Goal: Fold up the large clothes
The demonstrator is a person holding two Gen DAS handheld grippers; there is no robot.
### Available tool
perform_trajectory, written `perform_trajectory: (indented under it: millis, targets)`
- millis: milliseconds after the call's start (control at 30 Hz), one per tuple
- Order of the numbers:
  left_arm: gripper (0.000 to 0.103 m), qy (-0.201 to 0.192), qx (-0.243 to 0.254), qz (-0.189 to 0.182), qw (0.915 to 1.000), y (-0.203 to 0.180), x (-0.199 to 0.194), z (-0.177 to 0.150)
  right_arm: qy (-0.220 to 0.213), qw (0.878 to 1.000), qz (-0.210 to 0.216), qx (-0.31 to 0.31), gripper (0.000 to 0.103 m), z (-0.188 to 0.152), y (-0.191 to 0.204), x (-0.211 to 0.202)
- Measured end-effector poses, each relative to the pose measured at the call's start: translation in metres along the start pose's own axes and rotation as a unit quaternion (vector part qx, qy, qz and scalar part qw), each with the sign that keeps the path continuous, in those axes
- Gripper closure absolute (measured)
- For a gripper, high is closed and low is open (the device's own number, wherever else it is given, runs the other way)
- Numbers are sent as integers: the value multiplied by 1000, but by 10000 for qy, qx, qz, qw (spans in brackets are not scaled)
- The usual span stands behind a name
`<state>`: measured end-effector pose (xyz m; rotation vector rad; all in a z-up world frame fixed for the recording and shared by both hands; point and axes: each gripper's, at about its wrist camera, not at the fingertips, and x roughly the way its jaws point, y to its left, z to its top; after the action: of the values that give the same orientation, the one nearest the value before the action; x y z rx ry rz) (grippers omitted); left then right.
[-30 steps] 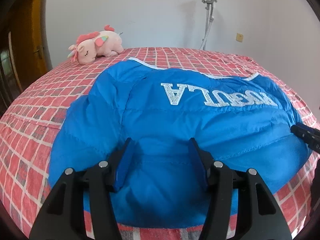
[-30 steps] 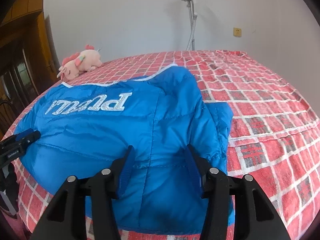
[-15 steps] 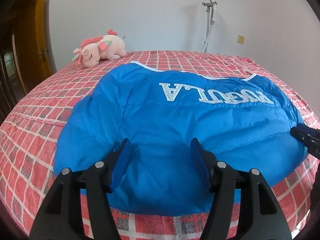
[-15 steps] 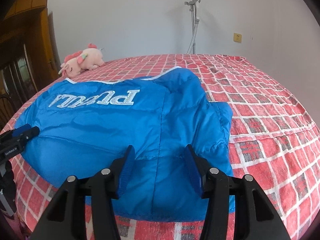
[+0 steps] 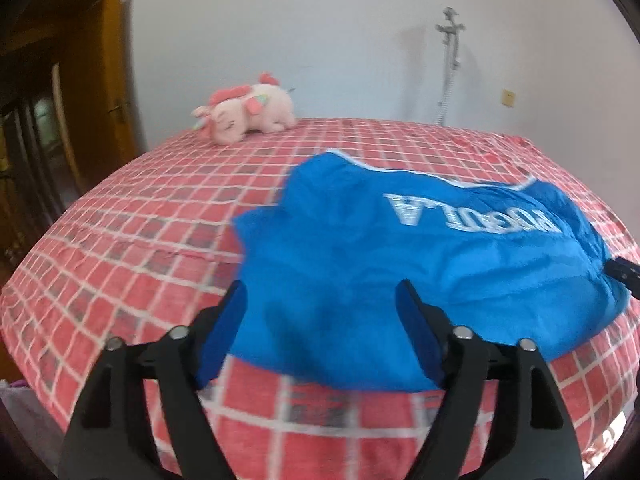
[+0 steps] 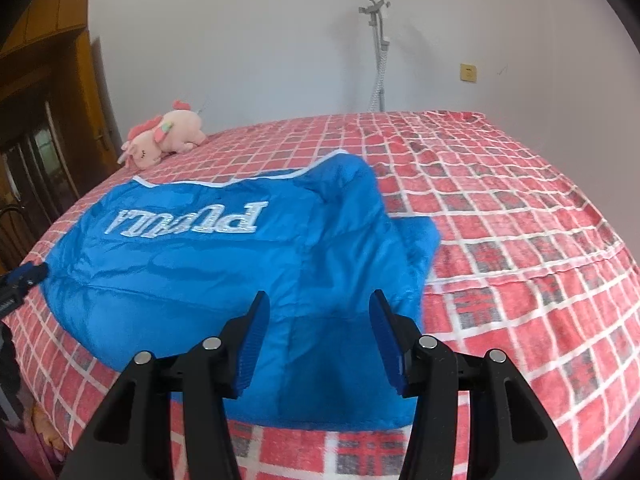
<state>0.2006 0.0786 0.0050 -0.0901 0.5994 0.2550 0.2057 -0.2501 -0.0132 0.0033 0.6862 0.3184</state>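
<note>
A bed (image 5: 120, 248) is seen filling the lower and middle frame in both views, covered by a red spread checked with white lines and grey squares; 2 things are laid directly on it; a blue padded jacket (image 5: 400, 272) with silver lettering is spread flat at right of centre in the left wrist view, left of centre in the right wrist view (image 6: 224, 264); a pink plush toy (image 5: 248, 114) is set at the far edge, upper left (image 6: 164, 134).

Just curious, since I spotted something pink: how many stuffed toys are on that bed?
1. A pink plush lies at the bed's far left corner near the wall, apart from the blue jacket. None other shows.
</note>
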Motion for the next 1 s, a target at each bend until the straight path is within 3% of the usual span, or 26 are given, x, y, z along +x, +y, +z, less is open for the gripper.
perform_trajectory:
  millis: [133,333,500,633,833,900,1000]
  targets:
    - [25,374,-420,-28,9984,33,8,-4,108,9999,-2,132,52,-1,-9,3]
    - [22,838,-1191,-884,9854,60,28,-15,209,9997,24,140,51,-4,-9,9]
    - [16,984,-1331,-1066,9804,62,42,-14,251,9996,-17,107,51,-5,-7,13]
    - [14,1329,-1678,-1326,9678,70,54,-20,271,9996,-38,99,51,-5,-6,14]
    - [14,1438,-1903,-1738,9555,80,53,-32,311,9995,-27,90,50,-4,-7,18]
    - [15,1455,-1968,-1857,9516,79,56,-33,315,9995,-53,80,50,-3,-6,20]
    - [30,1456,-2100,-2087,9440,77,60,-31,324,9994,-89,45,50,-4,-5,21]
